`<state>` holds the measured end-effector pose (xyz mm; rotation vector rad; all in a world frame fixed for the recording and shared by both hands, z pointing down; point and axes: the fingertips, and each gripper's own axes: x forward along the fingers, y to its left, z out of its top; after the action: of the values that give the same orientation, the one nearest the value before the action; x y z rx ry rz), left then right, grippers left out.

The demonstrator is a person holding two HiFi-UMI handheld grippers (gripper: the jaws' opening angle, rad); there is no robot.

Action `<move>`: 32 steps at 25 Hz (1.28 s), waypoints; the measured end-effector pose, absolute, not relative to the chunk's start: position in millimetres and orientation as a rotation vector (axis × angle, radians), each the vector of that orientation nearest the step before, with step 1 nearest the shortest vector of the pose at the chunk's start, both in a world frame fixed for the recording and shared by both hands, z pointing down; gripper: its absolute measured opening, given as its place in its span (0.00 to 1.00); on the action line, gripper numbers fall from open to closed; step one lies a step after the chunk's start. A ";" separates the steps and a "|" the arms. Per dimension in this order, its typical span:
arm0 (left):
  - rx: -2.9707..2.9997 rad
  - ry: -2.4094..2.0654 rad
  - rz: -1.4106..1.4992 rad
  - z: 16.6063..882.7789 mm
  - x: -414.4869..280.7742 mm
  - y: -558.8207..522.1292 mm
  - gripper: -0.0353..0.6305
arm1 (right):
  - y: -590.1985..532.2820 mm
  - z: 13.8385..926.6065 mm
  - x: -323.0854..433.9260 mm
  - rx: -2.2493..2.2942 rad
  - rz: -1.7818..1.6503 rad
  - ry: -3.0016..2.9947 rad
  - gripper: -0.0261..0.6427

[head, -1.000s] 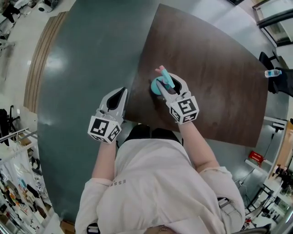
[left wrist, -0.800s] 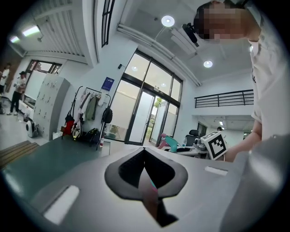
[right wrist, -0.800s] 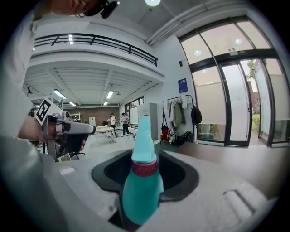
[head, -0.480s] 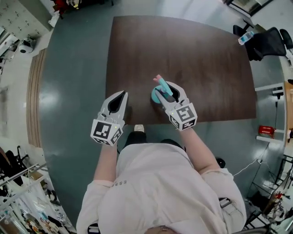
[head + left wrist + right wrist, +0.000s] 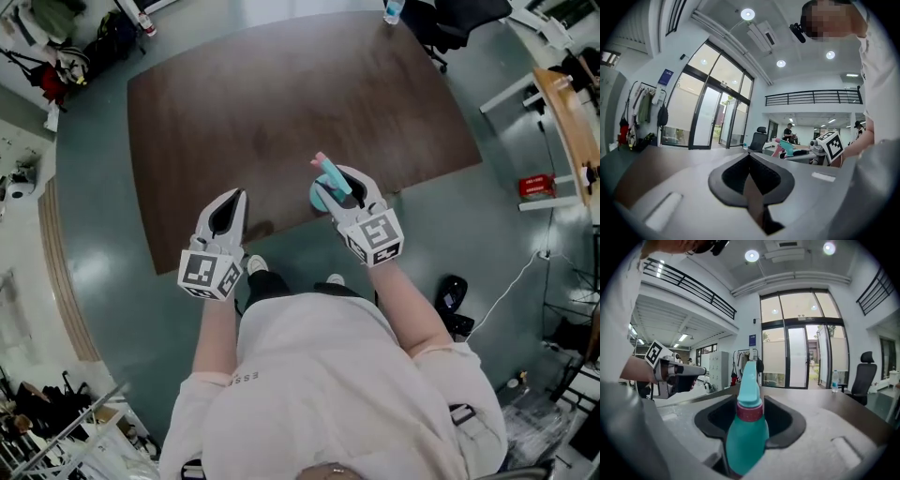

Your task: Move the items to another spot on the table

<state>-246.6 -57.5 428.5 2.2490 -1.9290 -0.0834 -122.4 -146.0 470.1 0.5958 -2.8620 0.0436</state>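
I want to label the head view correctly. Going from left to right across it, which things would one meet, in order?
left gripper → teal spray bottle, held in the right gripper → black object → red box

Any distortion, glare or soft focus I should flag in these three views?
Head view: sharp, but the wide lens bows the edges of the table. Left gripper view: fisheye with black corners, the ceiling lights bloom, and the shut left claw, close to the lens, is soft. Right gripper view: same fisheye, the glass doors are washed out, and the spray bottle in the right claw is slightly soft.
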 end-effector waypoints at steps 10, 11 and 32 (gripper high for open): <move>2.361 -1.724 -0.081 449.7 -76.9 -109.8 0.06 | -172.2 489.2 68.2 0.868 0.203 -2.802 0.30; 2.369 -1.710 -0.081 450.4 -63.7 -114.6 0.06 | -174.9 490.5 86.6 0.905 0.238 -2.794 0.30; 2.534 -1.349 -0.059 466.3 125.2 -295.9 0.06 | -306.1 503.0 303.4 1.323 0.216 -2.596 0.29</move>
<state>125.2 -295.9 466.3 2.5337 -1.3491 -0.0595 303.4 -306.1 503.0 1.3233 -2.5956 0.2157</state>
